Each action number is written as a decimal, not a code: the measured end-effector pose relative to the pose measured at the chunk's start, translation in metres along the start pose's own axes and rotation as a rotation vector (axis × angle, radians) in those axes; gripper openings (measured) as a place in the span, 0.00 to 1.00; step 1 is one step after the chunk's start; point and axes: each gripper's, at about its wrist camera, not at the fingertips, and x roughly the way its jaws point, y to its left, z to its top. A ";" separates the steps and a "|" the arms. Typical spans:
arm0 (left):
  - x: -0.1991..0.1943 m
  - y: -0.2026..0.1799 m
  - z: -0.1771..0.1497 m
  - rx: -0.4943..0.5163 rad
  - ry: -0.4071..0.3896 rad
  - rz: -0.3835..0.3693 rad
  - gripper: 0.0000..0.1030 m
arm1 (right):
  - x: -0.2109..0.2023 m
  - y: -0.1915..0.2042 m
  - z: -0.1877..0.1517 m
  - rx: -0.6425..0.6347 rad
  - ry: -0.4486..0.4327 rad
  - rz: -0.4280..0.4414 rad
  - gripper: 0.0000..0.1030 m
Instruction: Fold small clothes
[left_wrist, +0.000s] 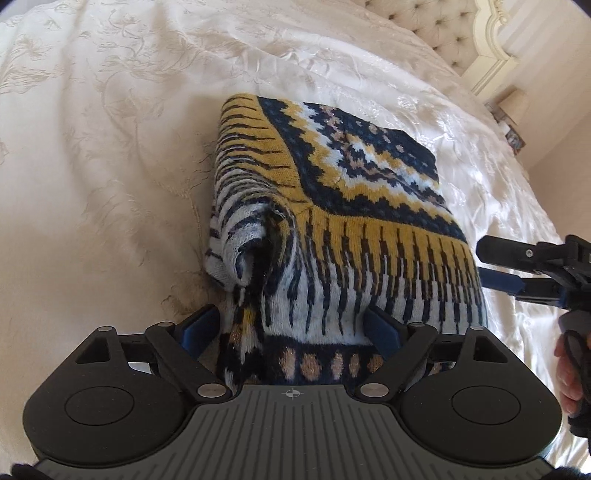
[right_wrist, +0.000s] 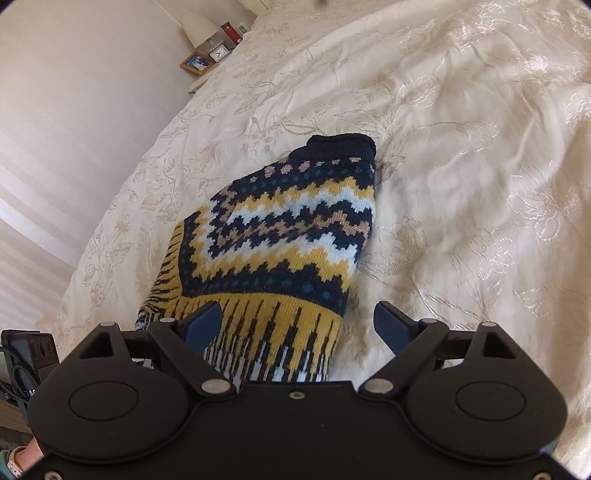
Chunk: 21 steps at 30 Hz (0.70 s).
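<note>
Nearest, the left gripper (left_wrist: 295, 325) stands wide open, its blue pads either side of the near edge of the knitted sweater (left_wrist: 325, 206), clamped on nothing. The right gripper (right_wrist: 299, 325) is likewise spread wide over the sweater's striped end, gripping nothing; in the left view it sits just beside the garment's right edge. The sweater (navy, mustard and white zigzags) lies folded into a compact bundle on the cream bedspread (left_wrist: 110, 147). Beyond, a bedside lamp (right_wrist: 197, 27) and a framed photo (right_wrist: 197, 62) stand by the wall
</note>
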 end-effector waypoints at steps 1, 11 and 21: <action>0.002 0.002 0.000 0.005 -0.003 -0.016 0.87 | 0.005 -0.001 0.001 0.001 0.004 0.004 0.88; 0.001 0.016 -0.002 -0.007 -0.019 -0.125 0.91 | 0.049 -0.016 0.000 0.003 -0.037 0.112 0.94; 0.012 0.026 0.011 -0.095 -0.014 -0.245 0.92 | 0.065 -0.016 0.011 0.007 -0.097 0.204 0.96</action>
